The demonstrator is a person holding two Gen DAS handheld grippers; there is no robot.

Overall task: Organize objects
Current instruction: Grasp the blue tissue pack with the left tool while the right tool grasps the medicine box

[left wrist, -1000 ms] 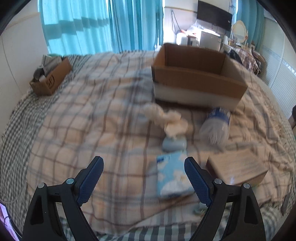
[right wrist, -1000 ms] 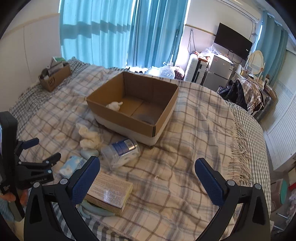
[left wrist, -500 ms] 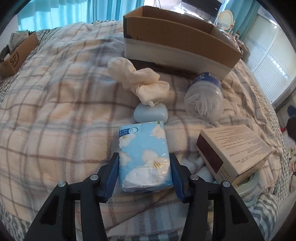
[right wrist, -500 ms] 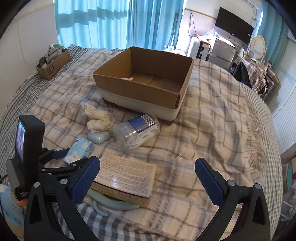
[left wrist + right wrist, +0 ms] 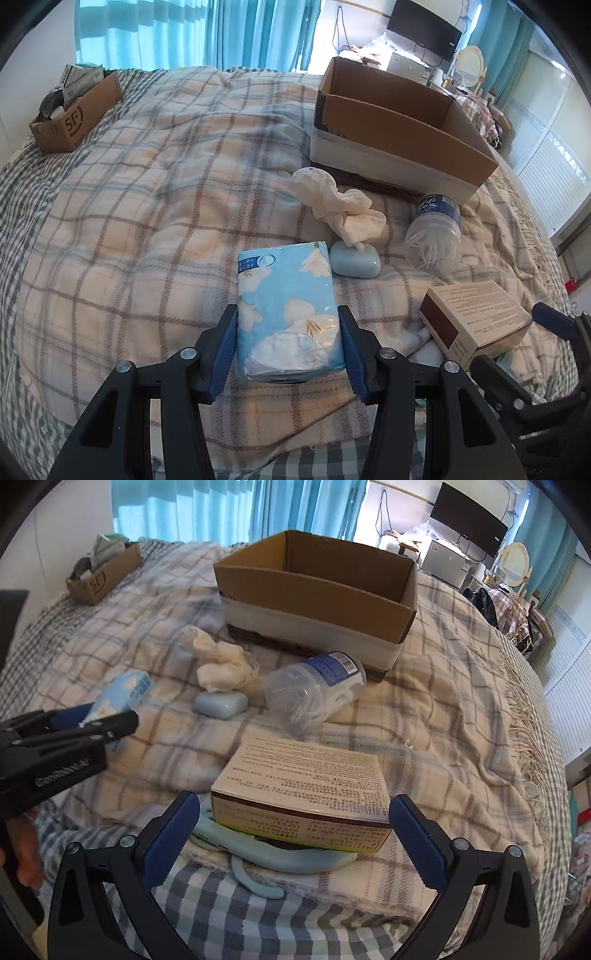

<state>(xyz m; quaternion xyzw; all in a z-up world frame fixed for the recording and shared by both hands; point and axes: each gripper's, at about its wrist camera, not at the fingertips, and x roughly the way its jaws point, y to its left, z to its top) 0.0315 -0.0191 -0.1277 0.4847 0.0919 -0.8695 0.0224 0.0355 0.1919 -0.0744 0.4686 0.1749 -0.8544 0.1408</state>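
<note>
My left gripper (image 5: 288, 347) is shut on a light blue tissue pack (image 5: 288, 306) and holds it just above the plaid blanket; the pack also shows in the right wrist view (image 5: 122, 694). My right gripper (image 5: 295, 830) is open, its jaws on either side of a beige printed box (image 5: 303, 786), apart from it. The box lies on a pale blue hanger (image 5: 266, 860). Behind lie a pale blue soap-shaped case (image 5: 354, 258), a crumpled white cloth (image 5: 340, 206) and a clear jar of cotton swabs (image 5: 434, 232). The big open cardboard box (image 5: 399, 125) stands at the back.
A small cardboard box (image 5: 70, 118) with clutter sits at the bed's far left. The bed's fringed blanket edge (image 5: 524, 723) runs along the right. Curtains, a TV and a cluttered dresser stand beyond the bed.
My left gripper closed on the tissue pack and has lifted it slightly. My right gripper moved down and forward to straddle the beige box.
</note>
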